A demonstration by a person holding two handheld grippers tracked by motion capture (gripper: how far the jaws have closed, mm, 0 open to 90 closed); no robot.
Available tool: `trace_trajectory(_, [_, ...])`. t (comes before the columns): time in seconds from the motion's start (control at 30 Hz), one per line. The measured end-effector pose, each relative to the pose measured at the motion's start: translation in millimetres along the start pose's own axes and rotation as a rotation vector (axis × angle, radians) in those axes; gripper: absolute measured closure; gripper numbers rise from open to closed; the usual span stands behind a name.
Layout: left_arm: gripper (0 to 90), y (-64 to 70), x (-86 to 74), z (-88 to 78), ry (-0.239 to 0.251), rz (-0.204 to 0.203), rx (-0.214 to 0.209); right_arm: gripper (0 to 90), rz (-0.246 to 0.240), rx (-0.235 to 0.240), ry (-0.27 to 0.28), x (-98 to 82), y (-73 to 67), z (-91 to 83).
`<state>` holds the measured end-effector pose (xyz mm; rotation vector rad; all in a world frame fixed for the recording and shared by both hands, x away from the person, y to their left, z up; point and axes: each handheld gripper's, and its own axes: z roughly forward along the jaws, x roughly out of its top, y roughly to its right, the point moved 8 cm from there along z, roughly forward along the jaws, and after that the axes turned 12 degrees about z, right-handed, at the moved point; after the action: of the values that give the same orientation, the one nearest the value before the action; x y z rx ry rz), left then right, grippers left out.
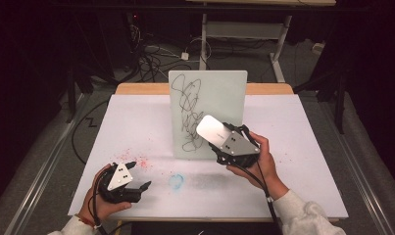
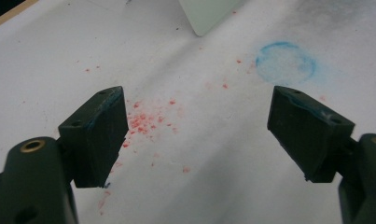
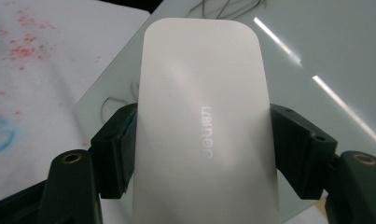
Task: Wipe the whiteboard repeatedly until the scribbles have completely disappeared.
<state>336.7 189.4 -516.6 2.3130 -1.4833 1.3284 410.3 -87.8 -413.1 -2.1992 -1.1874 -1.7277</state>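
Observation:
A small whiteboard [image 1: 217, 93] stands upright at the middle of the table, covered with black scribbles [image 1: 187, 110]. My right gripper [image 1: 224, 144] is shut on a white eraser [image 1: 212, 130] and holds it against the board's lower front. In the right gripper view the eraser [image 3: 204, 116] sits between both jaws, with the scribbled whiteboard [image 3: 316, 51] right behind it. My left gripper [image 1: 138, 175] stands open low over the table at the front left, holding nothing. In the left gripper view my left gripper [image 2: 197, 135] hovers over red crumbs [image 2: 146, 121].
The white table top [image 1: 136, 122] carries a scatter of red crumbs [image 1: 136, 159] and a blue ring stain [image 1: 176, 181] near the front. The blue ring stain [image 2: 286, 63] lies ahead of the left jaws. Cables and a desk frame [image 1: 244, 34] lie on the floor beyond the table.

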Motion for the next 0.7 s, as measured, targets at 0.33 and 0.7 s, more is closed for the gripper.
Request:
trace_trajectory(0.33, [19.5,0.5,-0.2,0.4,-0.002,0.001,-0.002,30.8,-0.047,-0.116,0.06,45.8,5.8,23.0])
trace_trajectory(0.7, [19.5,3.0,-0.1,-1.3,0.001,-0.011,-0.012,30.8,-0.045,-0.223,0.09,80.6,20.4,51.7])
